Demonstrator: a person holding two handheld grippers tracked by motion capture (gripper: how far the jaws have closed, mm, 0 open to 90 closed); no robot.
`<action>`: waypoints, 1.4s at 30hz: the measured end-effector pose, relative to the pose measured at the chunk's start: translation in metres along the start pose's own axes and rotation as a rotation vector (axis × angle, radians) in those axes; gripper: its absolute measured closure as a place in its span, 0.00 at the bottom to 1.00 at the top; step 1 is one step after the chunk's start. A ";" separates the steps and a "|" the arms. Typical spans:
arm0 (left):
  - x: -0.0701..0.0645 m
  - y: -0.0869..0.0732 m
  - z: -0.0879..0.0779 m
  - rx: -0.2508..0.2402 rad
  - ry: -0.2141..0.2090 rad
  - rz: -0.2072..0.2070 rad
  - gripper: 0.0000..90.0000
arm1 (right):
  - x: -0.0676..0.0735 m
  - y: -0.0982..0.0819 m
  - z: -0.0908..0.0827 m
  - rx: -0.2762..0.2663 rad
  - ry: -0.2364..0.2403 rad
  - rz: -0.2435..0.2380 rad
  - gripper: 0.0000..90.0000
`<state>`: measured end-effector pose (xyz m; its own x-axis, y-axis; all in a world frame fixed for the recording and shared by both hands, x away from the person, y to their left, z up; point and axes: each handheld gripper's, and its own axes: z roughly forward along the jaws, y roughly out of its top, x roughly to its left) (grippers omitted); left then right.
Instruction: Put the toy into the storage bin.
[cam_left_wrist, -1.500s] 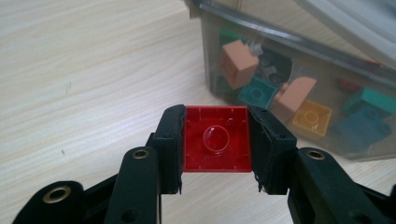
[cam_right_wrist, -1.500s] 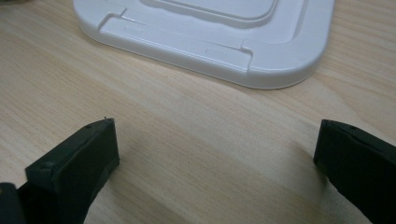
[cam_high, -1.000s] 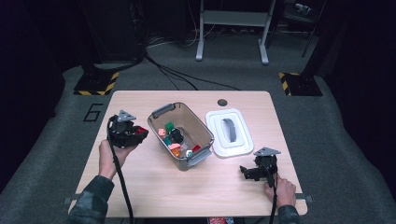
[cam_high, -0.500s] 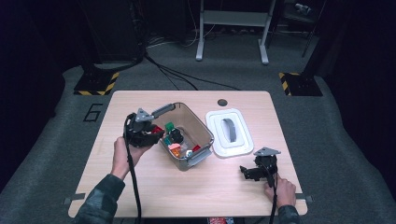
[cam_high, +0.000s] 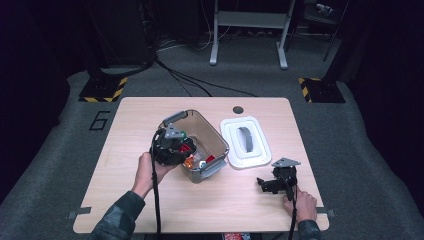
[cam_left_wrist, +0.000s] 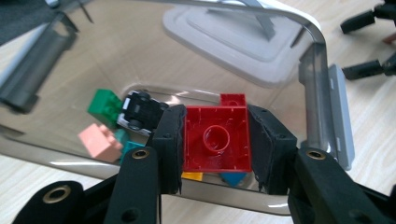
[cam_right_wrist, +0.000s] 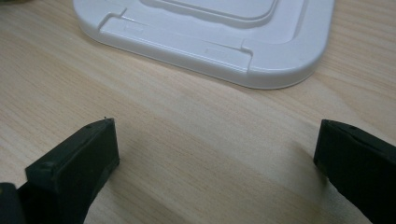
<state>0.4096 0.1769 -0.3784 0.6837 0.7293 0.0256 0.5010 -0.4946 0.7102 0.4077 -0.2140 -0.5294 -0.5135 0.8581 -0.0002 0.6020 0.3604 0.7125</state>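
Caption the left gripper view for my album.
Left gripper clamps a red brick above a clear bin of toys.

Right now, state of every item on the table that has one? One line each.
left gripper: shut on the red brick, held over the open bin.
red brick: clamped between the pads, hollow underside facing the camera.
clear bin: uncovered, upright, toys inside.
white lid: off, lying flat on the table beside the bin.
toy car: lying in the bin.
right gripper: open, empty, low over the table near the lid.
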 end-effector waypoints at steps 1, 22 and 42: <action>-0.001 0.000 0.002 0.003 -0.008 0.003 0.65 | 0.000 0.000 0.000 0.000 0.000 0.001 0.00; -0.009 -0.010 0.010 0.041 -0.108 -0.021 0.65 | 0.000 0.000 0.000 0.000 0.000 0.001 0.00; 0.011 -0.027 -0.020 -0.009 -0.004 -0.037 0.18 | 0.000 0.000 0.000 0.000 0.000 0.000 0.00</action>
<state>0.3931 0.2081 -0.3834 0.6667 0.7453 -0.0034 0.5211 -0.4629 0.7170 0.4078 -0.2140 -0.5293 -0.5140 0.8578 -0.0001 0.6021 0.3608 0.7122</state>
